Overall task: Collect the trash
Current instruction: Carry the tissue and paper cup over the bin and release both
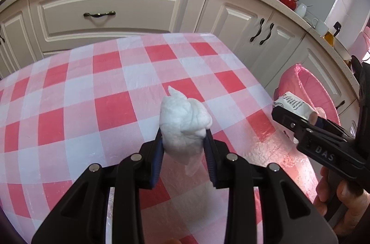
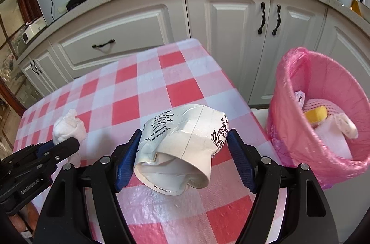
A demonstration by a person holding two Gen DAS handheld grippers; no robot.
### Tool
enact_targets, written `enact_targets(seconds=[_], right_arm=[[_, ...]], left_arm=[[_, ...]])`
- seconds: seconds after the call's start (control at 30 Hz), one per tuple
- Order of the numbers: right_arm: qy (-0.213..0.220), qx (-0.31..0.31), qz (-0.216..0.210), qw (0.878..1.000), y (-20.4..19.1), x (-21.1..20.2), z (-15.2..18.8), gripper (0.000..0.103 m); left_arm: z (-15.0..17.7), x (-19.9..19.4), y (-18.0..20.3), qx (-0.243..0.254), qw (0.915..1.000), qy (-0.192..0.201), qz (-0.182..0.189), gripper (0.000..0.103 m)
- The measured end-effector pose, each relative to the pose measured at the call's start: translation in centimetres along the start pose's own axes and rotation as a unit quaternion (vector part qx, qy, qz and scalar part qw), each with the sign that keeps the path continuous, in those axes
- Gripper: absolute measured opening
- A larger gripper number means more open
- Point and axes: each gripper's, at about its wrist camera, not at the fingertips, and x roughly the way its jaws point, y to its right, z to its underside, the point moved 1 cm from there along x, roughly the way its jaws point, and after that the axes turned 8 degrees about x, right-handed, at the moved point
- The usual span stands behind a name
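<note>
**Tech A:** Report the status of your left tongs (image 1: 185, 137).

**Tech B:** Your left tongs are closed onto a crumpled white tissue wad (image 1: 183, 122). Both blue pads (image 1: 157, 158) press its sides. The wad sits above the red-and-white checked tabletop (image 1: 69, 86), with a loose flap hanging below the grip.

**Tech A:** And your right tongs (image 2: 183, 151)?

**Tech B:** Your right tongs are partly closed around a crushed white paper cup (image 2: 182, 142). The cup lies sideways between the pads, its dented rim facing the camera and black script printed on its wall. The left pad touches the cup. At the right pad, contact is hard to tell.

**Tech A:** Locate the bin.

**Tech B:** The bin with the pink liner (image 2: 323, 110) stands beside the tabletop's right edge, in front of the white cabinets (image 2: 231, 36). It holds a yellow sponge (image 2: 315, 115), pink foam netting (image 2: 323, 105) and white scraps. In the left wrist view, your right tongs hold the cup near the bin's rim.
</note>
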Motion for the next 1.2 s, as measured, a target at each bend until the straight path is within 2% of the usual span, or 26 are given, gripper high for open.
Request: enact_targets(seconds=[0.63,1.2], right_arm=[[0.046,0.011,0.003,0.999,3.5,-6.0,-1.1,0.070],[0.081,0.046,0.040,0.995,11.0,-9.5,-2.7,0.070]], left_arm=[[-1.8,-3.4,4.3,0.034,0.9989,0.032,0.008,0.031],[-4.6,-3.2,12.5,0.100,0.9929,0.046,0.045,0.032]])
